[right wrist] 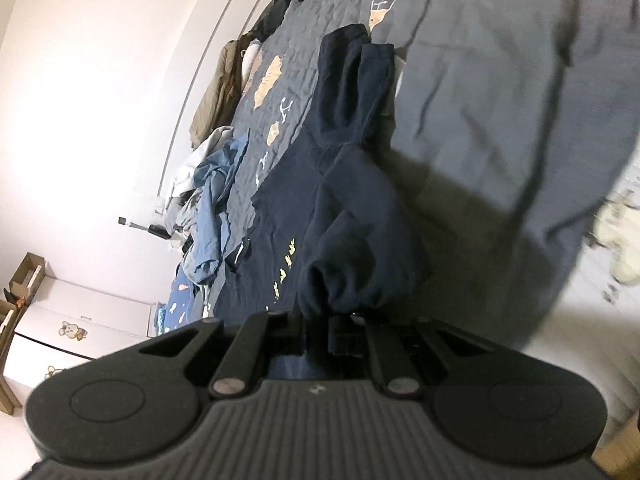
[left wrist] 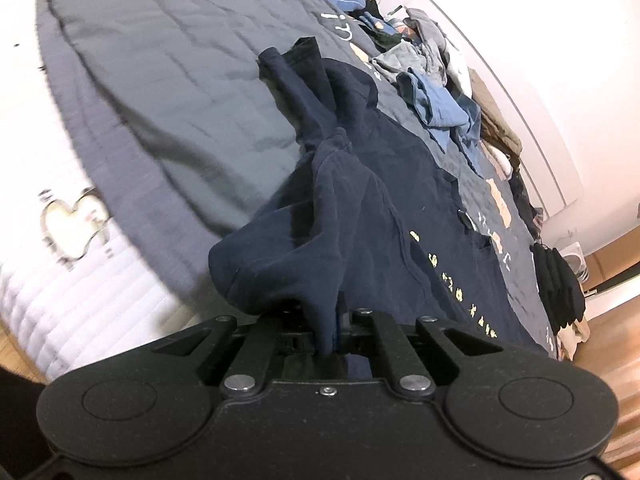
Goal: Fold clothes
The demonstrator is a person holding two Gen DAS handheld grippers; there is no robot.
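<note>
Bed surface: a wide grey-blue quilted bedspread [left wrist: 168, 80] with printed peach motifs covers the bed and carries all the clothing.
Clothes pile: a loose heap of light-blue and grey garments [left wrist: 436, 96] lies at the far right edge of the bedspread, apart from the garment in work.
Task garment: a dark navy cotton sweatshirt with small yellow print [left wrist: 400, 216] lies spread on the near part of the bedspread, its near edge lifted toward both grippers.
Appearance: matte, thick knit; deep soft folds; cuffed ends bunched at the far end [right wrist: 356, 68]; yellow print row on the flat panel.
Handling (judgement): soft, limp, moderately heavy for cloth, not slippery, not fragile. It will sag between two holds. Best hold points are hem or seam edges, kept level and taut.
Left gripper [left wrist: 334, 330]: clenched on a gathered fold of the navy sweatshirt.
Right gripper [right wrist: 320, 330]: closed; navy cloth bunches directly at its fingers, apparently pinched.
</note>
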